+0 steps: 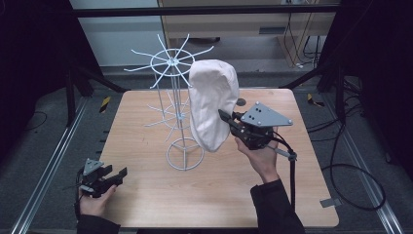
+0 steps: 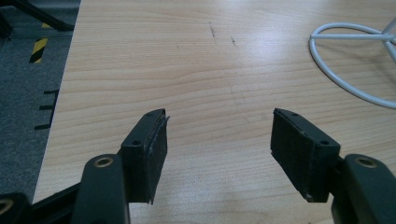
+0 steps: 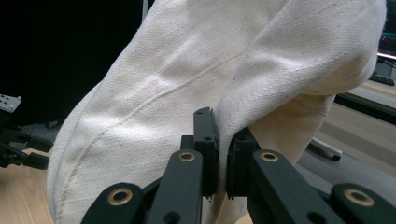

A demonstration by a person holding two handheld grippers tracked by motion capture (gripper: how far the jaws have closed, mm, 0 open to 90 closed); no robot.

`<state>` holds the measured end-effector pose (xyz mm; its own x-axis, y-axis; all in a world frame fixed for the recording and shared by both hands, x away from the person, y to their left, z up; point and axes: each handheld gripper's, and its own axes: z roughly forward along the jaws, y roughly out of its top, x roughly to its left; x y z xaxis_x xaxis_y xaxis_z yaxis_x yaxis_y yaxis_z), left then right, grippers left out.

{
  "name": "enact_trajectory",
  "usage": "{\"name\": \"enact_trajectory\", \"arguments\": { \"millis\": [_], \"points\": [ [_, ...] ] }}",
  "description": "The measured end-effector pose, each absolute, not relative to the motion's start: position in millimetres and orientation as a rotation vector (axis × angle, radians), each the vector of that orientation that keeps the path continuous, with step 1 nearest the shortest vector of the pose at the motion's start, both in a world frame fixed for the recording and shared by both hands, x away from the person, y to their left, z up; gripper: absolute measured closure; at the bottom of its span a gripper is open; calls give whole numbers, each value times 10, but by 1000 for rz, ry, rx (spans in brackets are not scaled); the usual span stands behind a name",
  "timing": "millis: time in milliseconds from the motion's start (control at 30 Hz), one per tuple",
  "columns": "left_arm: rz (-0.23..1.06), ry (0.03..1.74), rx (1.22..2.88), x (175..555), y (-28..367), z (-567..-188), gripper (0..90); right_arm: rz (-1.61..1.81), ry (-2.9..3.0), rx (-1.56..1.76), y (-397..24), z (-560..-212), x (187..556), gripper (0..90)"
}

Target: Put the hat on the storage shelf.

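A cream cloth cap [image 1: 212, 102] hangs from an arm of the white wire rack [image 1: 174, 109] that stands on the wooden table [image 1: 219, 195]. My right gripper [image 1: 225, 118] is shut on the cap's lower right edge; in the right gripper view the cap [image 3: 187, 88] fabric is pinched between the two black jaws of the right gripper [image 3: 222, 140]. My left gripper [image 1: 117, 174] rests low at the table's front left corner, open with nothing between its pads [image 2: 154, 144]. The left gripper [image 2: 219, 140] points across bare wood toward the rack's ring base [image 2: 345, 84].
The rack's round base [image 1: 185, 154] sits mid-table, with several thin prongs spreading out at two heights. A cable [image 1: 292, 175] trails from the right gripper along the person's forearm. Metal rails and black frame legs flank the table on the floor.
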<state>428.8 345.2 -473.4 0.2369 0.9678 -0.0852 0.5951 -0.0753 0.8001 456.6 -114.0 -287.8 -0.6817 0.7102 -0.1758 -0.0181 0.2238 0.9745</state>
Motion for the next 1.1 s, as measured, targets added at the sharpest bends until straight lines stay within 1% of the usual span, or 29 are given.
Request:
{"name": "enact_trajectory", "arguments": {
  "millis": [167, 600, 700, 800, 933, 1100],
  "points": [
    [633, 1446, 1765, 4289, 3453, -4734, 362, 1514, 1883, 640, -1135, -2886, 4575, 850],
    [630, 1448, 1768, 4291, 3454, -4736, 362, 1492, 1901, 677, -1098, -2875, 4602, 769],
    [632, 1444, 1770, 4290, 3452, -4735, 362, 1486, 1903, 681, -1089, -2887, 4607, 730],
    [631, 1447, 1767, 4288, 3452, -4734, 362, 1479, 1900, 698, -1075, -2899, 4621, 670],
    [632, 1445, 1768, 4288, 3454, -4734, 362, 1481, 1896, 710, -1068, -2901, 4632, 625],
    [631, 1447, 1766, 4288, 3454, -4734, 362, 1488, 1893, 731, -1066, -2900, 4642, 532]
  ]
}}
